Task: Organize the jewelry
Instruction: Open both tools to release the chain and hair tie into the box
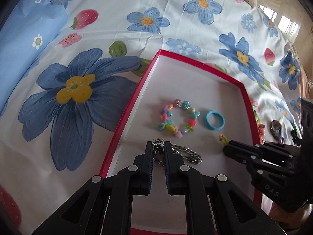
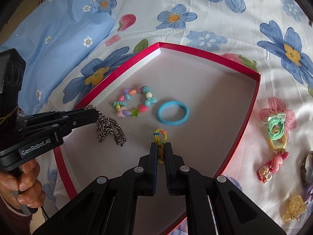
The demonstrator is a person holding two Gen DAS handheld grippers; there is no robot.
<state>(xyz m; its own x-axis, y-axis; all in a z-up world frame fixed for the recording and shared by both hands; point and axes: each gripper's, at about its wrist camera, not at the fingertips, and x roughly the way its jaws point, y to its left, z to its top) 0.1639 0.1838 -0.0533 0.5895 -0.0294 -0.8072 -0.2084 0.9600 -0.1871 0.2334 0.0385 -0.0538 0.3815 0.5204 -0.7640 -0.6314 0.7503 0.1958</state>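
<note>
A red-rimmed box [image 1: 140, 82] [image 2: 252, 107] with a white floor lies on a flowered bedsheet. Inside lie a colourful bead bracelet [image 1: 177, 118] [image 2: 133, 102] and a blue hair band [image 1: 214, 120] [image 2: 173, 112]. My left gripper [image 1: 158, 145] [image 2: 92, 110] is shut on a silver chain [image 1: 185, 154] [image 2: 110, 130], whose loose end rests on the box floor. My right gripper [image 2: 160, 146] [image 1: 225, 145] is shut on a yellow multicoloured elastic band [image 2: 160, 135] [image 1: 223, 138], held low over the box floor.
To the right of the box on the sheet lie green and yellow hair ties [image 2: 275, 131], a pink cartoon clip [image 2: 273, 164], a yellow claw clip [image 2: 294, 208] and a watch strap [image 2: 306, 166]. A blue pillow [image 2: 49, 31] lies at the left.
</note>
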